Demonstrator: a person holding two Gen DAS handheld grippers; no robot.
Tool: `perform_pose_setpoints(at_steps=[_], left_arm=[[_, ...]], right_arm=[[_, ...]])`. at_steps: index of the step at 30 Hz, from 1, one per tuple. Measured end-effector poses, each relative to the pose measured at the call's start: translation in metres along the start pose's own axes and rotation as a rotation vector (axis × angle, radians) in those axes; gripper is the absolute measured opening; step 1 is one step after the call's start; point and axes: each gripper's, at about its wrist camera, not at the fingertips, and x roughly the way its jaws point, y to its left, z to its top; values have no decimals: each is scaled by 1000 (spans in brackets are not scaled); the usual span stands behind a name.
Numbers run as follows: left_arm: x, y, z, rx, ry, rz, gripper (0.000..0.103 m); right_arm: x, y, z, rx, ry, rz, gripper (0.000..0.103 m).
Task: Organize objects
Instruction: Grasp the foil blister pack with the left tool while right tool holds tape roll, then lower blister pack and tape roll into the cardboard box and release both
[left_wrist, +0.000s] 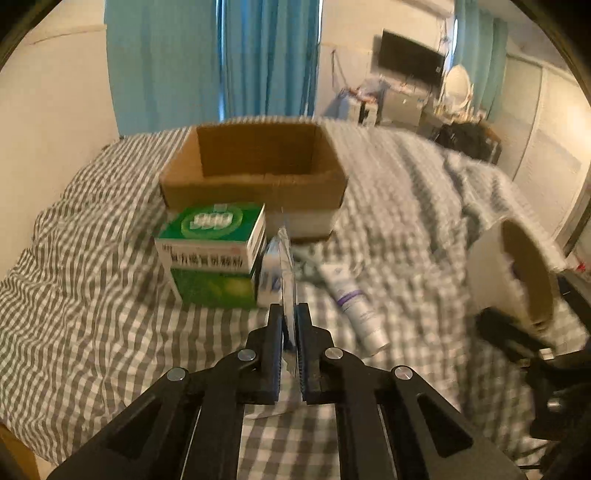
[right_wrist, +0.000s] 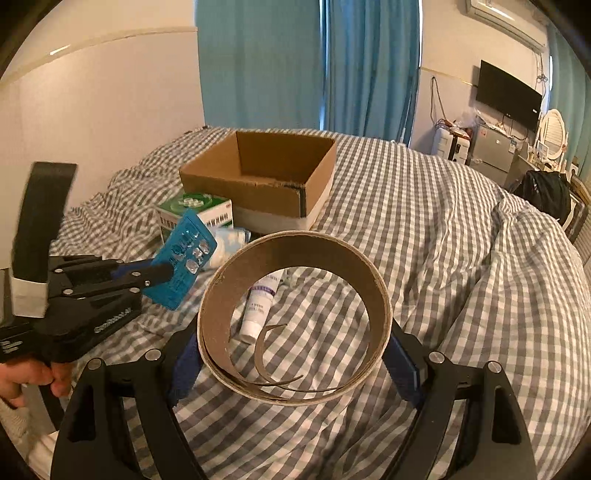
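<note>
A blue pill sheet (right_wrist: 184, 258) is pinched edge-on by the left gripper (left_wrist: 290, 321); a cardboard ring (right_wrist: 295, 317) is clamped across its width by the right gripper (right_wrist: 295, 354); both are judged bound for the open box (right_wrist: 266, 173).

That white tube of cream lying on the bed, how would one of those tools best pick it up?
Grip the white tube across its middle, coming from above. It lies flat on the checked bedspread, cap toward the camera, with both long sides free.
</note>
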Motion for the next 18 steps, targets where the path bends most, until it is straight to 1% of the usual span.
perform_pose_setpoints(at_steps=[3, 6, 9, 13, 16, 18], left_arm=[[-22, -2, 21, 12, -53, -29, 7], [-34, 3, 49, 2, -95, -47, 7], [-39, 11, 79, 1, -131, -25, 7], [-34, 20, 114, 30, -166, 10, 7], [-21, 28, 135, 32, -166, 20, 7], [-9, 32, 146, 41, -162, 42, 7]], right_arm=[[-8, -2, 12, 2, -28, 17, 84], [-15, -1, 34, -8, -73, 38, 84], [-19, -1, 65, -23, -135, 62, 84], [-11, 1, 103, -20, -167, 115, 84], [2, 2, 128, -21, -182, 129, 84], [11, 2, 142, -20, -193, 134, 84]])
